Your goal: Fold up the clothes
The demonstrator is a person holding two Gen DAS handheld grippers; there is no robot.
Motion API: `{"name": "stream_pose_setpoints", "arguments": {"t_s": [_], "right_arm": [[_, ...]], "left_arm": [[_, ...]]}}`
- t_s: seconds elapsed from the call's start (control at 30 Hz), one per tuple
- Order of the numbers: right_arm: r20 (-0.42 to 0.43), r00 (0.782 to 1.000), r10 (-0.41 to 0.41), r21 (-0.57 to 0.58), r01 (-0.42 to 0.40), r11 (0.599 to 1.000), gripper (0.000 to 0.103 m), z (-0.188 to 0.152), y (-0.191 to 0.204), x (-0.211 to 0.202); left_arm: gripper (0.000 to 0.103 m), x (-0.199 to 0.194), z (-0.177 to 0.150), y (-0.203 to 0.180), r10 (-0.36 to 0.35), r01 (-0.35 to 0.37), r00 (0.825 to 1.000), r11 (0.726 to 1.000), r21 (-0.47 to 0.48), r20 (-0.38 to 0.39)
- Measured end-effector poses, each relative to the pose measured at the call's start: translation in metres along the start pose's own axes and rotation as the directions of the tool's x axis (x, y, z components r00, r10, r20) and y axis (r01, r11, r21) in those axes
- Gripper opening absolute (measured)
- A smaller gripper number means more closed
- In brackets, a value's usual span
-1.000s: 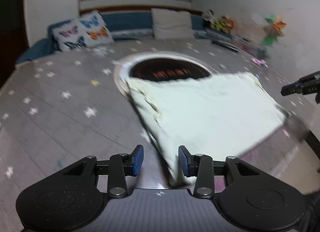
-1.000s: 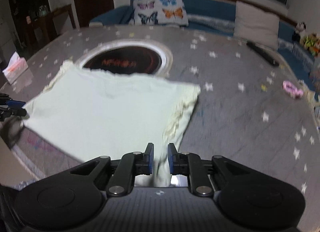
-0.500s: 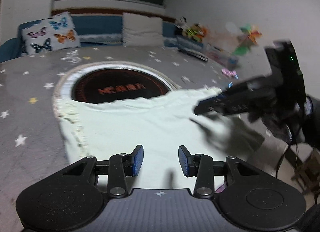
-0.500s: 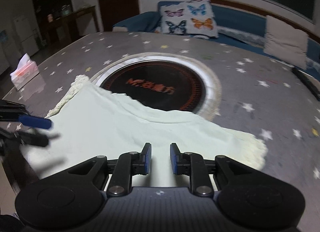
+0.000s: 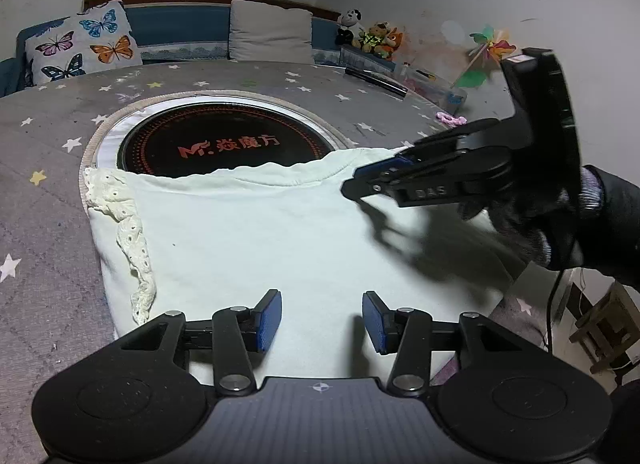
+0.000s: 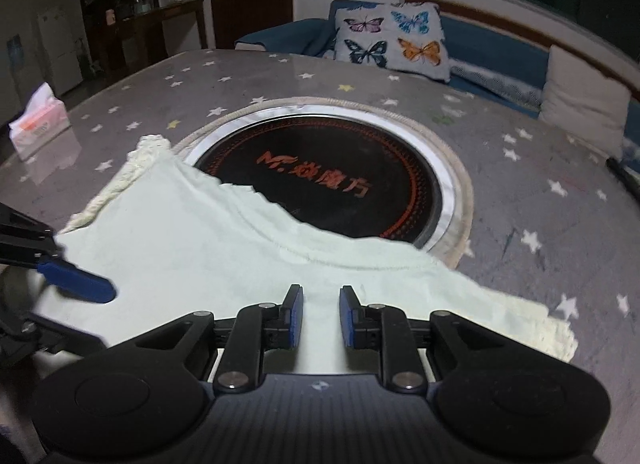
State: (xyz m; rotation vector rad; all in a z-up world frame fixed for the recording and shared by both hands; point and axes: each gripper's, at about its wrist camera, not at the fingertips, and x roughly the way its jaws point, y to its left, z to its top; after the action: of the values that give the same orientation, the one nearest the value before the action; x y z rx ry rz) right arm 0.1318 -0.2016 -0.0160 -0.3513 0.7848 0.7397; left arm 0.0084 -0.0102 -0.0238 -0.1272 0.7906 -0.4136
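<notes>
Pale green lace-sleeved cotton top [image 5: 256,240] at near table edge [image 5: 44,284]: light, limp; pinch hem corners. Left gripper [image 5: 322,318] opening, empty; right gripper [image 6: 320,314] narrowly parted, empty.

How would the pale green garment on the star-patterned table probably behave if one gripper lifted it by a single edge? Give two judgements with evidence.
The pale green garment would probably droop rather than stay flat: its far edge already ripples over the black round cooktop. It looks light and thin, lying nearly flush. Its lace trim curls loosely, so it would likely flop.

Pale garment [image 5: 256,240] flat beneath opening, empty left claw [image 5: 321,320].
</notes>
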Motion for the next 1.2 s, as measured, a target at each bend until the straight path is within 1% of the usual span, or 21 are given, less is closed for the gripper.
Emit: {"name": "stream_pose_setpoints", "arguments": {"t_s": [0.1,0.27,0.4,0.53,0.63,0.83,0.93,1.1,1.2], "right_arm": [[0.008,1.0,-0.019,-0.008,0.019,1.0,0.02,0.004,0.0,0.008],[0.014,0.999,-0.04,0.015,0.04,0.999,0.021,0.013,-0.009,0.022],[0.032,0.999,-0.011,-0.002,0.011,1.0,0.022,0.016,-0.003,0.015],[0.023,0.998,0.056,-0.03,-0.055,0.998,0.022,0.016,0.008,0.011],[0.016,0.998,0.067,-0.043,-0.067,0.997,0.022,0.016,0.015,0.018],[0.032,0.998,0.048,-0.022,-0.047,0.999,0.022,0.024,0.018,0.033],[0.045,0.997,0.056,0.003,-0.056,0.998,0.022,0.028,0.017,0.03],[0.024,0.998,0.055,0.029,-0.056,0.998,0.023,0.027,0.013,0.033],[0.028,0.998,0.056,0.062,-0.058,0.996,0.023,0.026,0.005,0.029]], "left_arm": [[0.048,-0.001,-0.001,0.001,-0.006,0.006,1.0,1.0,-0.005,0.003],[0.049,-0.001,-0.001,0.002,-0.008,0.008,1.0,1.0,-0.019,0.011],[0.05,-0.003,0.0,0.003,0.004,-0.003,1.0,0.999,-0.041,0.021],[0.051,-0.006,0.0,0.008,0.015,-0.013,0.999,0.998,-0.065,0.033],[0.051,-0.007,-0.001,0.01,0.015,-0.012,0.999,0.997,-0.074,0.038],[0.051,-0.01,-0.002,0.012,0.017,-0.013,0.999,0.996,-0.083,0.045],[0.051,-0.014,-0.002,0.013,0.026,-0.021,0.998,0.996,-0.084,0.054],[0.051,-0.018,-0.001,0.022,0.059,-0.05,0.996,0.991,-0.124,0.072],[0.051,-0.022,0.001,0.029,0.083,-0.068,0.992,0.986,-0.154,0.092]]}}
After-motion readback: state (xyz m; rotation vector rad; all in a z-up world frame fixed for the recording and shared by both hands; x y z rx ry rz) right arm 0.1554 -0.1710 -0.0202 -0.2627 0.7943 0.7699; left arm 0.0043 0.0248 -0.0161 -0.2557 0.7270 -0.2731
